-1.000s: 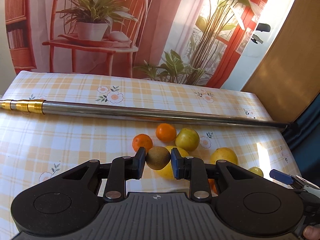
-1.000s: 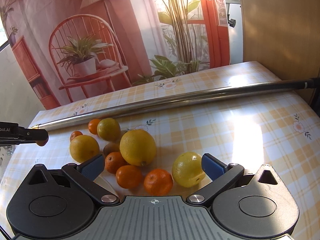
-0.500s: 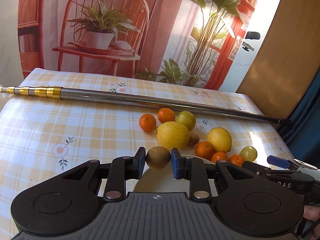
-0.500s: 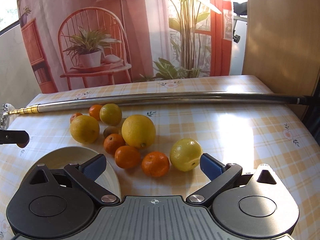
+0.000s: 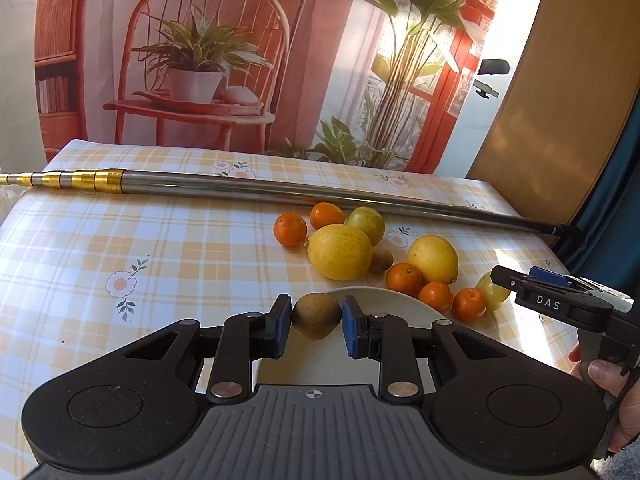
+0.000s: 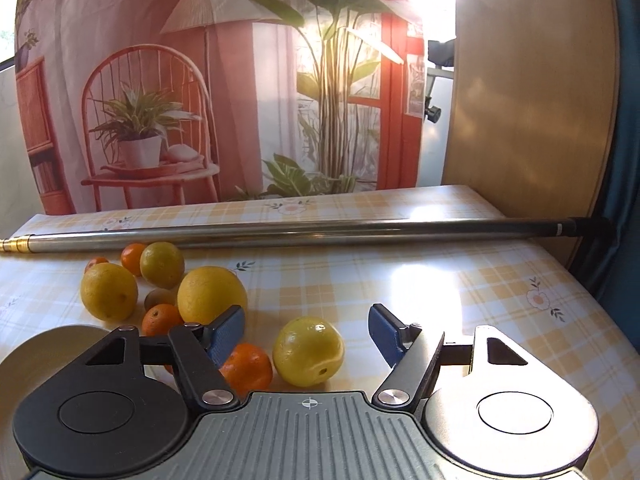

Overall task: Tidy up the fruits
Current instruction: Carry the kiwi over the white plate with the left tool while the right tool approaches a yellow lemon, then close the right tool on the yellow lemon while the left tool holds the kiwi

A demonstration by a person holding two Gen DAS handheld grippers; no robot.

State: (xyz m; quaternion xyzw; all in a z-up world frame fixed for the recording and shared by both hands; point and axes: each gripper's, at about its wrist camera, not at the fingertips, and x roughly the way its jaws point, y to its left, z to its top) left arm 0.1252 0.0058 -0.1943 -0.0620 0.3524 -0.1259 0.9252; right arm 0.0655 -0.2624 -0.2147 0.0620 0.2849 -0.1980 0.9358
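Barely begun, I'd say: the left claw grips a fuzzy brown kiwi over the bare white round plate, while the right claw gapes empty, with the lemons and small oranges loose on the counter just beyond that plate.

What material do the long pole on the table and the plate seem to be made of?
The pole looks like polished metal: it mirrors light along its silver tube, and its narrow end sections are gold-coloured, perhaps brass or a plating. The plate looks like glazed ceramic, being cream and smooth with a soft sheen, though plastic cannot be ruled out.
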